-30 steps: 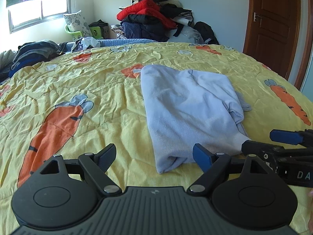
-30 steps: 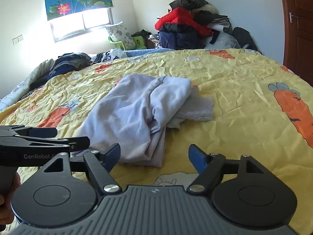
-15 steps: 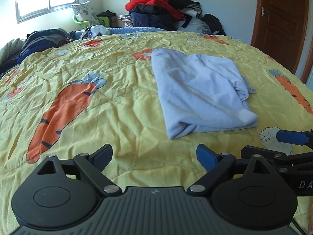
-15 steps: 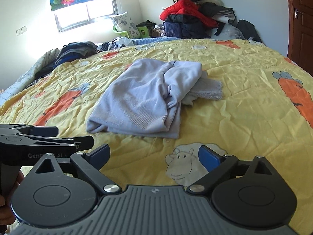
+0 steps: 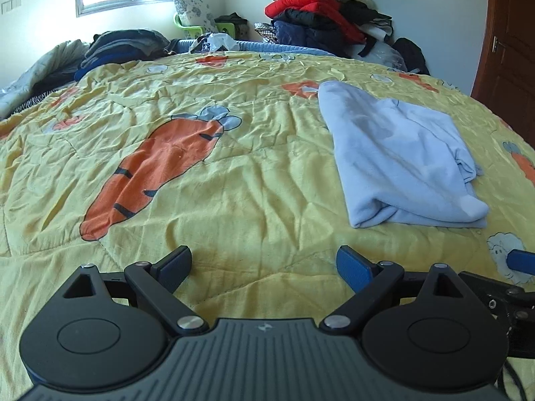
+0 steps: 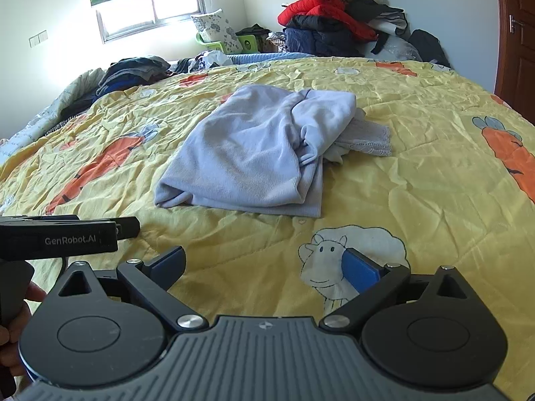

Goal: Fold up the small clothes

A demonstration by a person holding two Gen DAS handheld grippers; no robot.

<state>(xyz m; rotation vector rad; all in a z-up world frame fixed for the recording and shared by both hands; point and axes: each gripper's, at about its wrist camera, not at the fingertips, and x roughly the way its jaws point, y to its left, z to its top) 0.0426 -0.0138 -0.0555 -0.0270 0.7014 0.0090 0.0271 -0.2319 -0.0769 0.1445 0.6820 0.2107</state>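
Yellow carrot-print bedspread underfoot. Nearest, left gripper and right gripper, jaws spread wide, holding nothing. Beyond, folded pale-blue garment flat on the spread, apart from both. Farthest, heaped clothes against the wall.
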